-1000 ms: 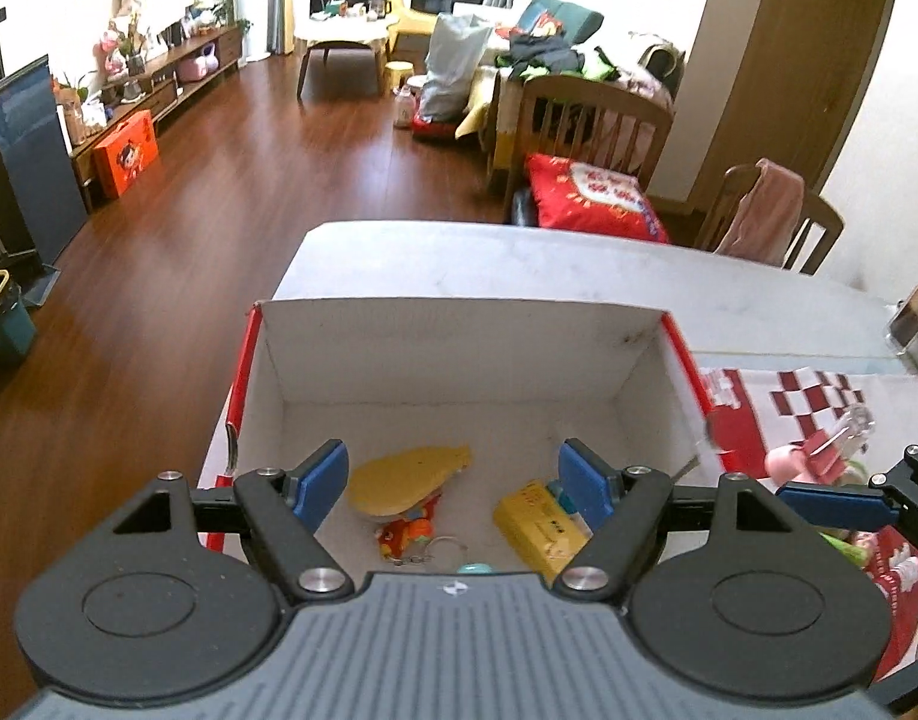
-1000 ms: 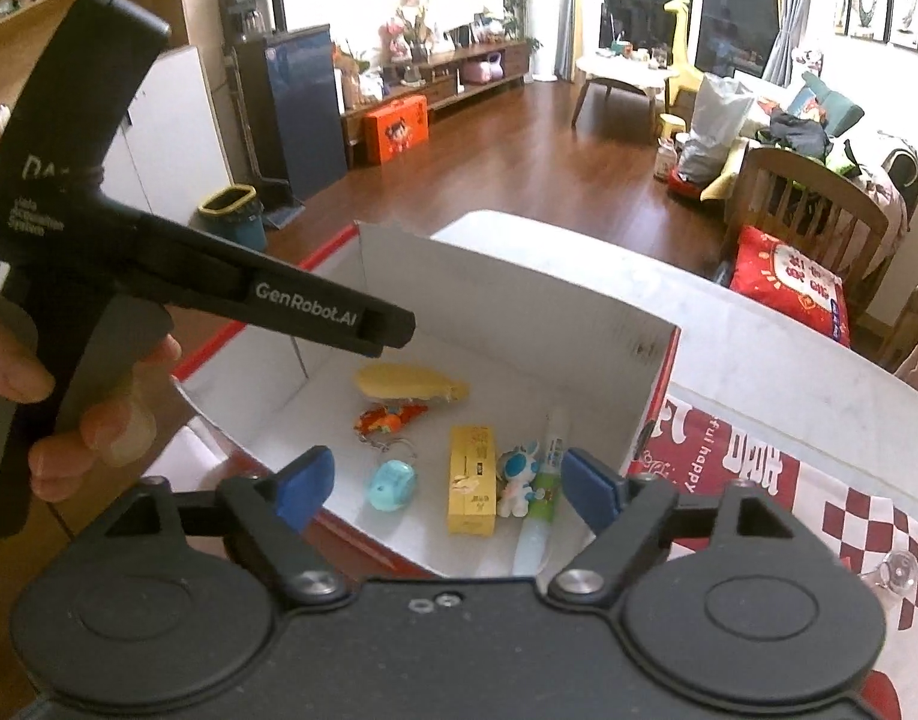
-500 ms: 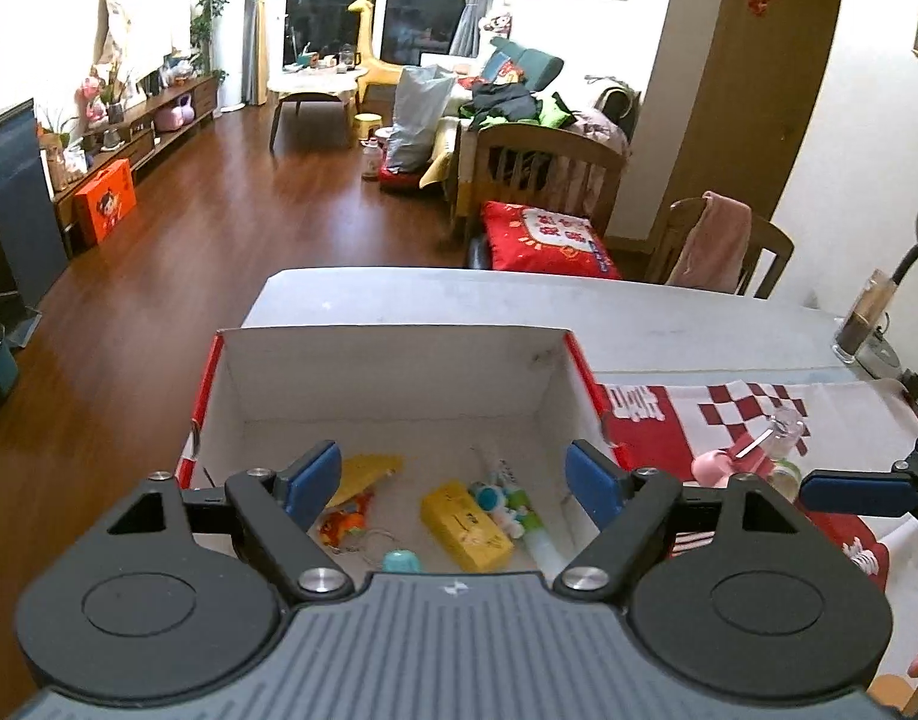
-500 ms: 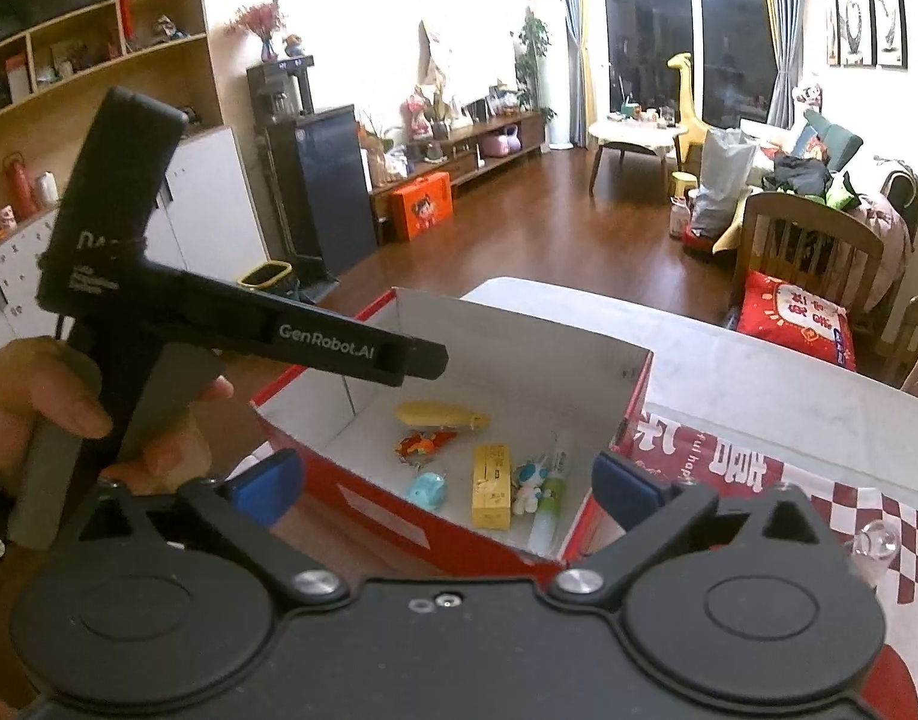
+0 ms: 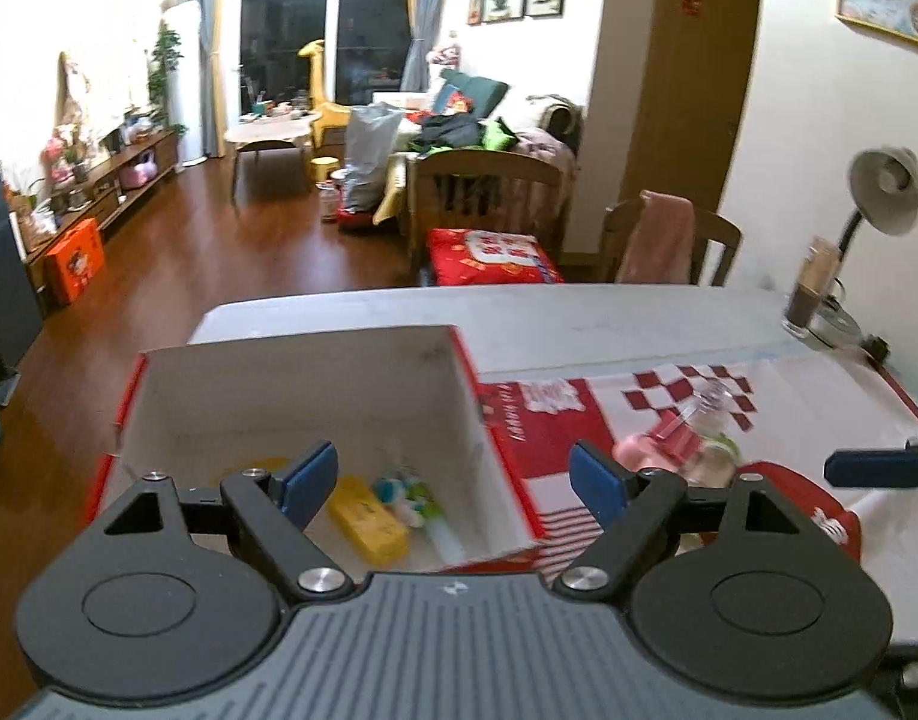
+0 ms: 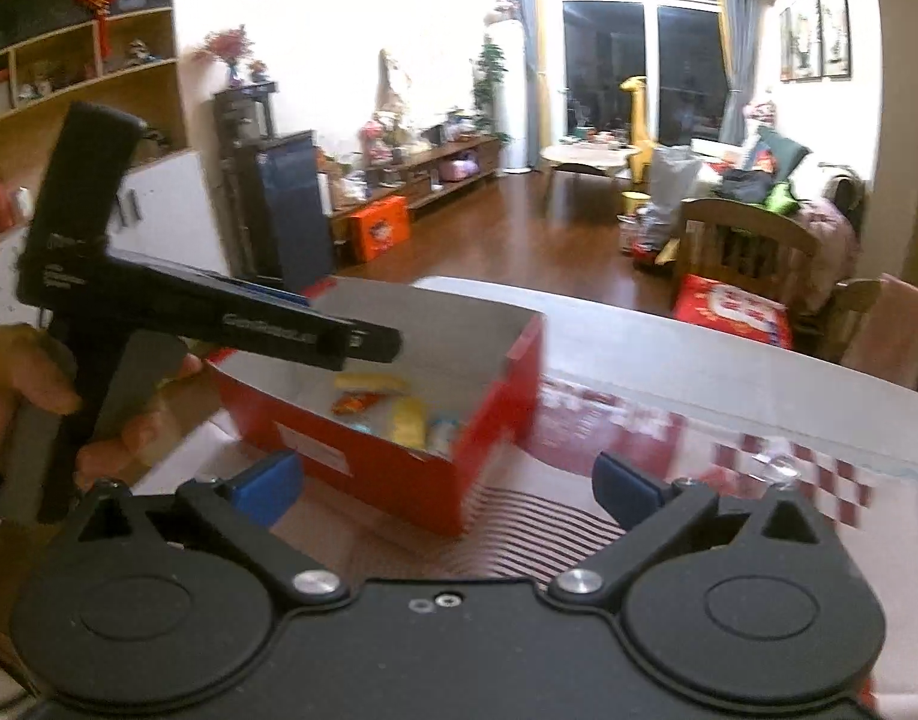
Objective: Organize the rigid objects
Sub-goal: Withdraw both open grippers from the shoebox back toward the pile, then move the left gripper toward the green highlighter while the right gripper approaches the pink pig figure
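Observation:
A red box with a white inside (image 5: 459, 360) (image 6: 399, 468) stands on the table's left part. In it lie a yellow block (image 5: 369, 525) (image 6: 408, 420), a small white-and-blue figure (image 5: 402, 495), a yellow curved toy (image 6: 369, 383) and an orange trinket (image 6: 354, 402). My left gripper (image 5: 453, 477) is open and empty above the box's near right corner. My right gripper (image 6: 447, 483) is open and empty, back from the box's red side. A pink toy (image 5: 636, 450) and a clear bottle (image 5: 708, 459) lie on the red-and-white cloth (image 5: 549, 420).
A desk lamp (image 5: 882, 192) and a glass of dark drink (image 5: 813, 294) stand at the table's far right. A clear round object (image 6: 774, 468) lies on the checked cloth. Chairs (image 5: 489, 204) stand behind the table. The left gripper's body (image 6: 189, 312) hangs over the box's left end.
Both grippers have pulled up and back from the box. The left view has swung right toward the cloth; the box looks smaller in both views. Nothing was picked up.

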Demonstrator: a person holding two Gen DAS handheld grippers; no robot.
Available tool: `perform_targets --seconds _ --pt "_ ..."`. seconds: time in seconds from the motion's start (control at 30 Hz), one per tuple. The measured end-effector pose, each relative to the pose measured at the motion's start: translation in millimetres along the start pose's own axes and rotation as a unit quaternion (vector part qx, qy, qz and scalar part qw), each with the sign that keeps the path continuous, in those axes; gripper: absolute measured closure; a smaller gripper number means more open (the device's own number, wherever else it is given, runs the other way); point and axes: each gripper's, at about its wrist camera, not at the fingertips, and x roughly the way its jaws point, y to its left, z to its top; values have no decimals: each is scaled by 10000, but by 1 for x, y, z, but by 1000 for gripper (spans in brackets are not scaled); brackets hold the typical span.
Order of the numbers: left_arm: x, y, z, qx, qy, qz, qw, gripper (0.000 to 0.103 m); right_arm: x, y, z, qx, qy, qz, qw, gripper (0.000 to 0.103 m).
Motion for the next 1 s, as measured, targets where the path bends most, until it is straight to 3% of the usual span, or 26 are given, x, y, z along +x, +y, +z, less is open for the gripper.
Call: perform_targets --seconds 0.37,0.73,1.0 --pt "22 -68 -18 40 217 -496 9985 18 -9 -60 -40 301 265 -521 9978 0" --pt "63 -132 -36 74 603 -862 9944 18 7 -118 -75 327 664 -714 9947 0" --pt "104 -169 -44 77 931 -698 9932 18 37 -143 -92 38 903 -667 9937 1"
